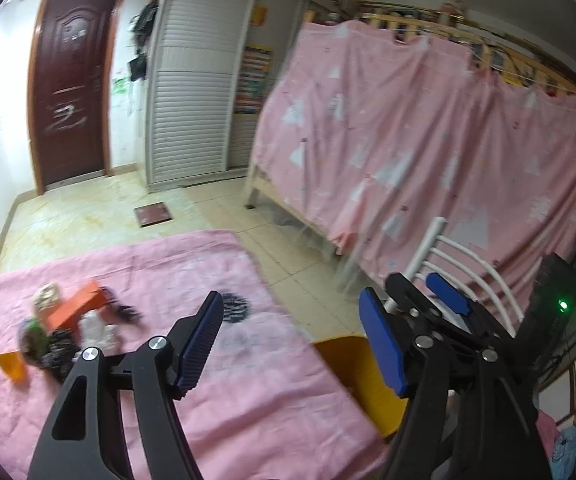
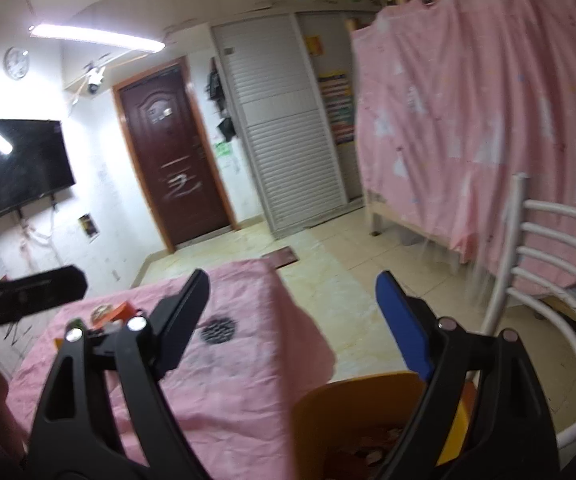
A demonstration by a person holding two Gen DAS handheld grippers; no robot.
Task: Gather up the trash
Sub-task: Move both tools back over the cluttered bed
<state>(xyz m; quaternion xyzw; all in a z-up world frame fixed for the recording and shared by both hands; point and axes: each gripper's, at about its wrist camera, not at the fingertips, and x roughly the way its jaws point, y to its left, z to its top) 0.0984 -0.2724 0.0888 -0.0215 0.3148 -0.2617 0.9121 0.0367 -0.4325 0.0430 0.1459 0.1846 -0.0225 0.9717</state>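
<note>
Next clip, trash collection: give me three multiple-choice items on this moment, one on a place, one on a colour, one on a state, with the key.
1. Where does the trash pile lie?
A. on the pink cloth
B. on the floor tiles
C. on the chair

2. What colour is the bin beside the table?
A. green
B. yellow-orange
C. white

3. How is the right gripper?
A. shut on a wrapper
B. shut on the bin's rim
C. open, holding nothing

Key: 1 A, the left wrist view shows the boxes and wrappers heaped on the pink cloth that covers the table. 2 B, the right wrist view shows a yellow-orange wall and rim just past the cloth's edge. 3 C, its fingers stand wide apart with only cloth and floor between them.
</note>
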